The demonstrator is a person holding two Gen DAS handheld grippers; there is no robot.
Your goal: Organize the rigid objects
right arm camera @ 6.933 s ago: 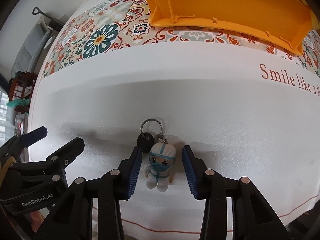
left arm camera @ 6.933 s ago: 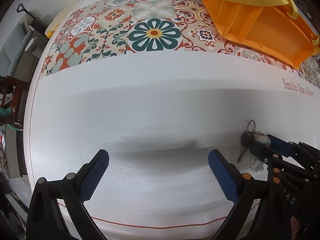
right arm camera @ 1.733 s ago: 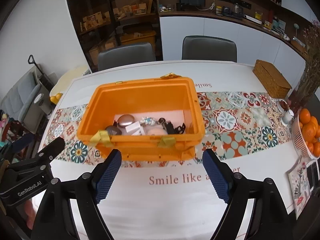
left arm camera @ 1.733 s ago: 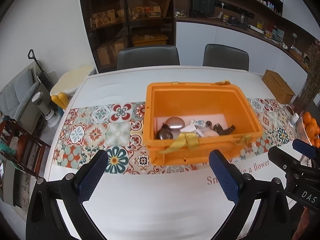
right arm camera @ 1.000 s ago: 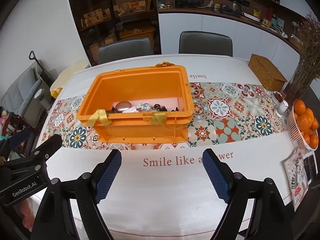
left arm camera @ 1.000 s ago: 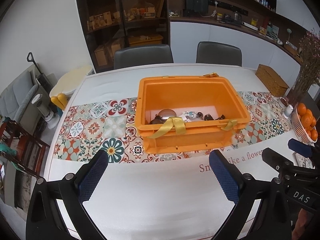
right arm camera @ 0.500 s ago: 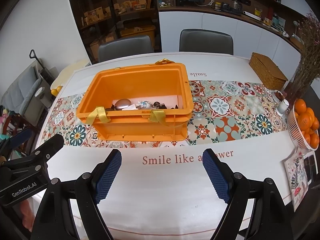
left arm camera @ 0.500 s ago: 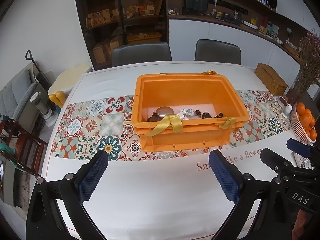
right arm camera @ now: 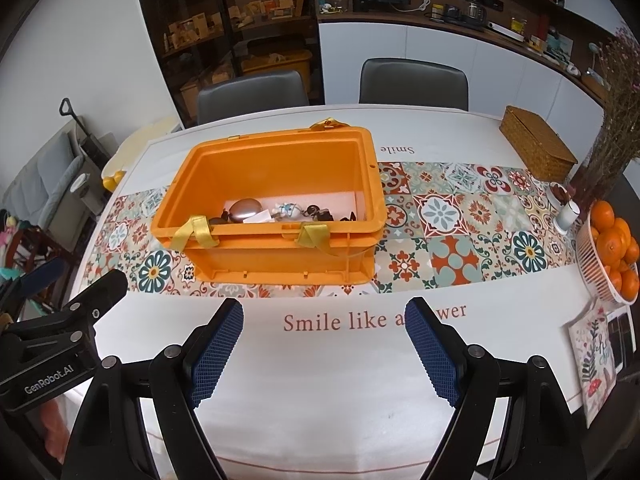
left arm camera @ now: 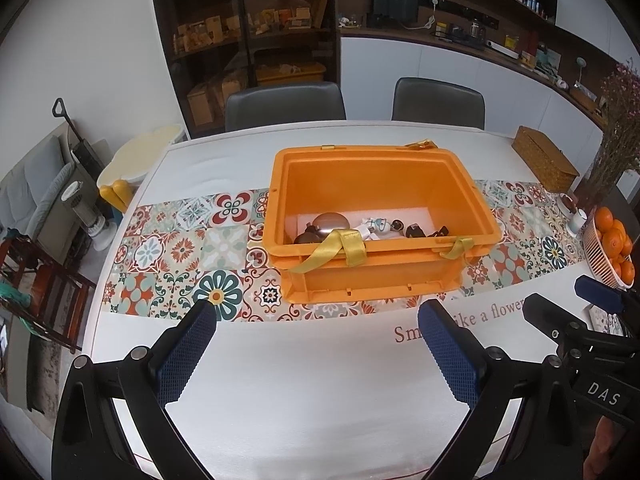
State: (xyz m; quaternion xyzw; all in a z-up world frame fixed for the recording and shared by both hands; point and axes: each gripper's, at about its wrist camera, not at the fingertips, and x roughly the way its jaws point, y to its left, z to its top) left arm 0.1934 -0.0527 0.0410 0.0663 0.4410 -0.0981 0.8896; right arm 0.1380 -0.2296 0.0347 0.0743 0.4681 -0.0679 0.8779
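Observation:
An orange plastic crate [left arm camera: 372, 280] with yellow ribbon handles stands on the tiled table runner; it also shows in the right wrist view [right arm camera: 280, 256]. Inside lie a rounded metallic object [left arm camera: 331, 222], a small white-and-blue figure keychain [left arm camera: 376, 225] and a few dark small items [left arm camera: 416, 232]. My left gripper [left arm camera: 316, 344] is open and empty, held high above the white tablecloth in front of the crate. My right gripper [right arm camera: 324, 340] is open and empty, also in front of the crate, to the right of the left one.
A wicker box [right arm camera: 538, 148] stands at the far right of the table. A basket of oranges [right arm camera: 608, 252], a small cup [right arm camera: 566, 216] and a printed mat [right arm camera: 592, 364] are at the right edge. Two grey chairs [left arm camera: 284, 104] stand behind the table.
Both grippers have drawn back slightly from the crate over the last second. Earlier, my right gripper was around the figure keychain on the cloth; the keychain now lies in the crate.

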